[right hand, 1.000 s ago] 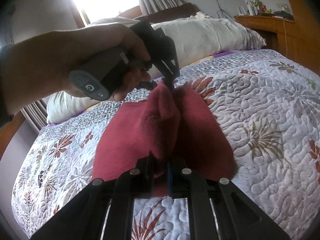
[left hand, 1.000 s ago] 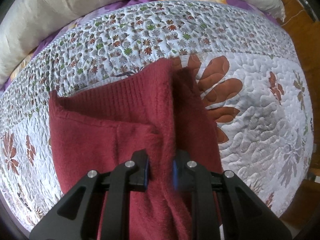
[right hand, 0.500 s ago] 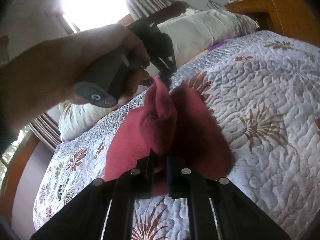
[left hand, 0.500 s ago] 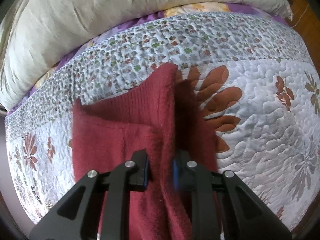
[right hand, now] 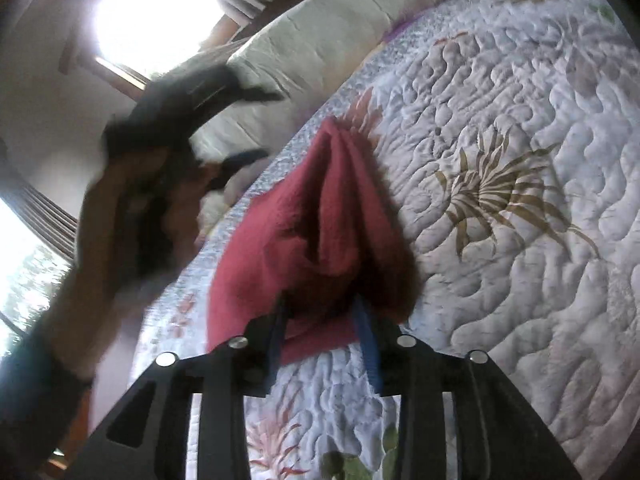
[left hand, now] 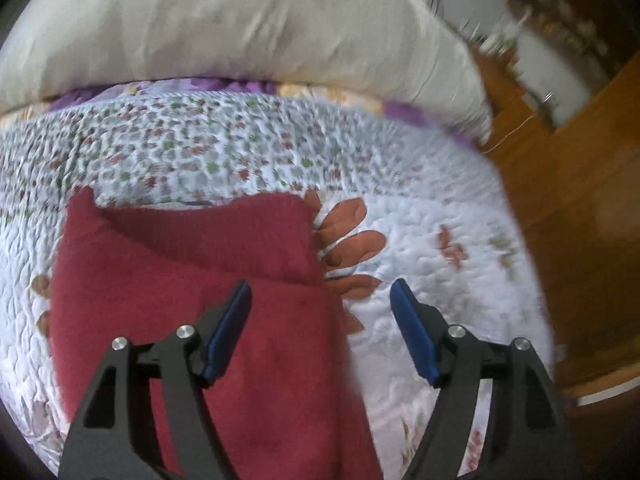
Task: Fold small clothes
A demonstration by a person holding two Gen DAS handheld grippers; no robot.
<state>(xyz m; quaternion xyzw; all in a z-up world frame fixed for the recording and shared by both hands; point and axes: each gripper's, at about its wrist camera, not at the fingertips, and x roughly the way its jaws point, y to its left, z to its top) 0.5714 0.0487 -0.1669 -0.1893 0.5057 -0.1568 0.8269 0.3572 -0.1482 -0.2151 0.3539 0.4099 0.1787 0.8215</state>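
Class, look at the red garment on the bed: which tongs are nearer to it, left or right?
Right. The right tongs have the red garment bunched between their fingers; the left tongs are open, hovering above its edge.

One red garment [left hand: 192,292], one quilt [left hand: 432,208], one pillow [left hand: 224,28], two grippers.

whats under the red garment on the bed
The red garment lies folded on the floral quilt, which shows all around it. The quilt directly beneath is covered, so anything under there cannot be seen.
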